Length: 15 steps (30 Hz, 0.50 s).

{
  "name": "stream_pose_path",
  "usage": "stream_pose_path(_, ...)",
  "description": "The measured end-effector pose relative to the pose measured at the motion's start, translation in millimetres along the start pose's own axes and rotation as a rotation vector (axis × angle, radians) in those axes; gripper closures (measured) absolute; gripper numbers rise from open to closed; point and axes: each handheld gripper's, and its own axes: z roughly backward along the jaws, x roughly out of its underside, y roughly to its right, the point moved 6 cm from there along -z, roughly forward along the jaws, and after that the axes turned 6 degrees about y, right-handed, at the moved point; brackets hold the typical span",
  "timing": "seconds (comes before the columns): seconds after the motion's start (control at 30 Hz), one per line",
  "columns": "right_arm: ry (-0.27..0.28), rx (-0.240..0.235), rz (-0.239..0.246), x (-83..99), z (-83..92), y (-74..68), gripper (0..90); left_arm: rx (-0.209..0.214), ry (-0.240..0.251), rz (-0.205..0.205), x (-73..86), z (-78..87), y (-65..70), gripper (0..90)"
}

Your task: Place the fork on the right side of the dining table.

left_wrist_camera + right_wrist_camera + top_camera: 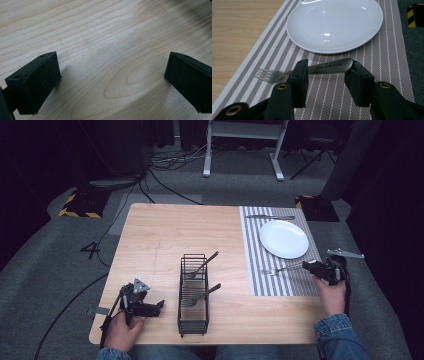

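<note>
Where the high view blurs, fork [312, 70] lettering, jaws astride

Pretty dim room overall, edges fade to black. The floor is grey carpet [60, 245], with black cables [165, 175] snaking across the upper middle of the frame. Top centre there's a white metal-legged desk frame [243, 150]. Two yellow-and-black striped floor bases [80, 205] sit upper left and upper right. The light wooden rectangular table [165, 240] fills the middle.
</note>
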Motion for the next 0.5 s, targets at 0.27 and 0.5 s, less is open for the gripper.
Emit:
stream_pose_path(0.27,-0.017,0.003,-0.009,7.7,-3.4,4.9,53.9,-0.001,0.000,0.000,0.0,0.0,0.0,0.3)
stream_pose_path(0.5,-0.036,0.001,-0.019,15.0,-8.6,5.3,53.5,-0.001,0.000,0.000,0.0,0.0,0.0,0.3)
